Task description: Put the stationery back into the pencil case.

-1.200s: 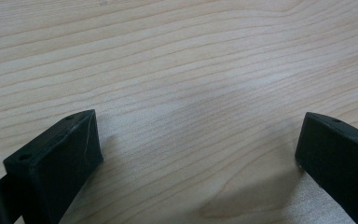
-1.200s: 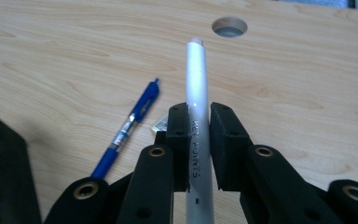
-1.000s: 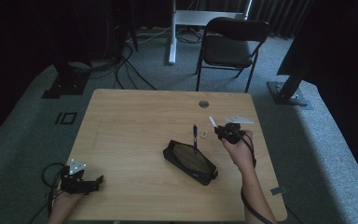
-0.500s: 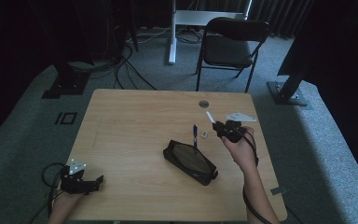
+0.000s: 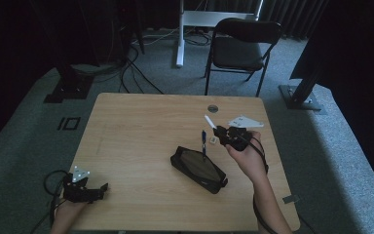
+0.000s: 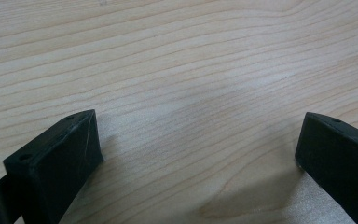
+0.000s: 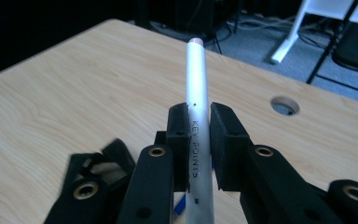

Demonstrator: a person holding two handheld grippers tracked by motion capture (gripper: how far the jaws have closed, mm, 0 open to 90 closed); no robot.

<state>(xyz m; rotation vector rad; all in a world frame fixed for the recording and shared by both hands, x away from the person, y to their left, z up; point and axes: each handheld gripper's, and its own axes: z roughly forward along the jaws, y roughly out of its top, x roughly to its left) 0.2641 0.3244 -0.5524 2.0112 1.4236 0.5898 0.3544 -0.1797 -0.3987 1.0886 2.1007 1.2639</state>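
My right gripper (image 5: 220,130) is shut on a white pen (image 5: 210,121) and holds it in the air above the table's right half. In the right gripper view the white pen (image 7: 196,93), printed "KEY POINTS", sticks out past the pads (image 7: 179,128) of the right gripper (image 7: 198,116). A black pouch (image 5: 198,169) lies just below it, and a blue pen (image 5: 204,141) stands up from the pouch. At the near left corner my left gripper (image 5: 97,189) rests on the wooden table (image 5: 141,126). The left gripper (image 6: 200,140) has its jaws wide apart over bare wood.
A round cable hole (image 5: 213,108) sits near the table's far edge. A small white piece (image 5: 214,140) lies on the table beside the blue pen. A black chair (image 5: 238,48) and a white desk leg (image 5: 179,34) stand beyond the table.
My right gripper has risen with the white pen and shifted slightly toward the table's middle. The left gripper has stayed where it was.
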